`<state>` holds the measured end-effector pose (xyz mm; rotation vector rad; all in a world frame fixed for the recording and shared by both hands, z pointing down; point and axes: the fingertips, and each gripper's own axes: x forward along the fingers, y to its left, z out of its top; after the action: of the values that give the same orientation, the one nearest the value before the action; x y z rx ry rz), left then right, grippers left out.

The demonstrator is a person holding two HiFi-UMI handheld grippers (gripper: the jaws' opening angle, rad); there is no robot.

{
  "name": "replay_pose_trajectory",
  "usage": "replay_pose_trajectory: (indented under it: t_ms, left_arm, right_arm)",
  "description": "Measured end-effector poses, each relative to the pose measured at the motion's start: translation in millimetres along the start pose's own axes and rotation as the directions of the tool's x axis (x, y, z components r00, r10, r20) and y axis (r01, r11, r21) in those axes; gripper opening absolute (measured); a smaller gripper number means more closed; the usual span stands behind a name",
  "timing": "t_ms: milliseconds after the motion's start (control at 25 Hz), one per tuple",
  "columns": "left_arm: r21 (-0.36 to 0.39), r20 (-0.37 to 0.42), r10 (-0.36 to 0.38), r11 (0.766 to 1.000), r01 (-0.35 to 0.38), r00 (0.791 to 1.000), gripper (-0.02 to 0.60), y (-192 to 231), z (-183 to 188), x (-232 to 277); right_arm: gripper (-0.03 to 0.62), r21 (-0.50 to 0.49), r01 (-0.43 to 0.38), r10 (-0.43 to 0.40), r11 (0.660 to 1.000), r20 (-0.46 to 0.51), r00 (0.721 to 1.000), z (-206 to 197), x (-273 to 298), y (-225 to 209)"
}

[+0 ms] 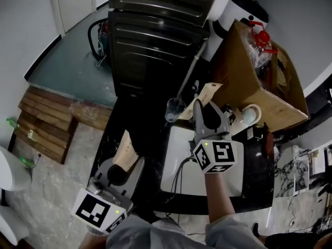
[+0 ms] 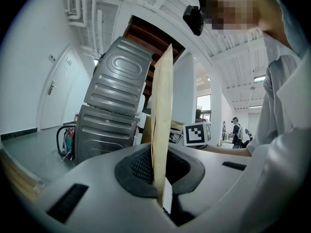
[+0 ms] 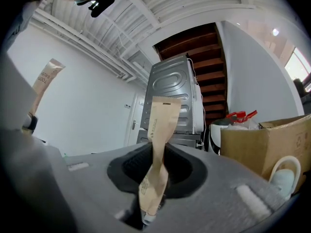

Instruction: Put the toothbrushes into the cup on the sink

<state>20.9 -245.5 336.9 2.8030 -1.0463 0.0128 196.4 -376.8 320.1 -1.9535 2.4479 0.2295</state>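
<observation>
Both jaws are clamped tight, each on a paper-sleeved toothbrush. The left gripper (image 2: 163,198) pinches the left packet (image 2: 162,115) by its bottom edge, standing straight up. The right gripper (image 3: 149,208) has the right packet (image 3: 158,144) by the low end too, sleeve twisted and leaning. Neither is in the glass cup (image 1: 175,109) yet; it sits at the back corner of the sink (image 1: 174,175), close to the right gripper. My worry is that the floppy sleeve could buckle on the rim or slide through the pads. A long packet nudging that light glass might also tip it into the basin.
</observation>
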Motion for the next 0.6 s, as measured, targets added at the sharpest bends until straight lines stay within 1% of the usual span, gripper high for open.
replay_pose_trajectory:
  t_ms: [280,440,600]
  left_arm:
    - [-0.003,-0.005,0.043,0.999,-0.043,0.999,0.009,13.9,-1.6,-9.2]
    - [-0.004,-0.006,0.057,0.998,-0.057,0.998,0.009,19.1,-1.7,-10.5]
    - [-0.007,-0.011,0.069,0.998,-0.069,0.998,0.009,24.0,-3.9,-12.9]
  right_arm:
    - [0.069,-0.003,-0.004,0.004,1.000,-0.011,1.000,-15.4,27.3,-4.5]
    - [0.069,0.023,0.010,-0.009,1.000,-0.024,1.000,-25.1,39.4,-12.8]
    - [0.069,0.017,0.017,-0.016,1.000,-0.037,0.999,-36.6,49.6,-16.6]
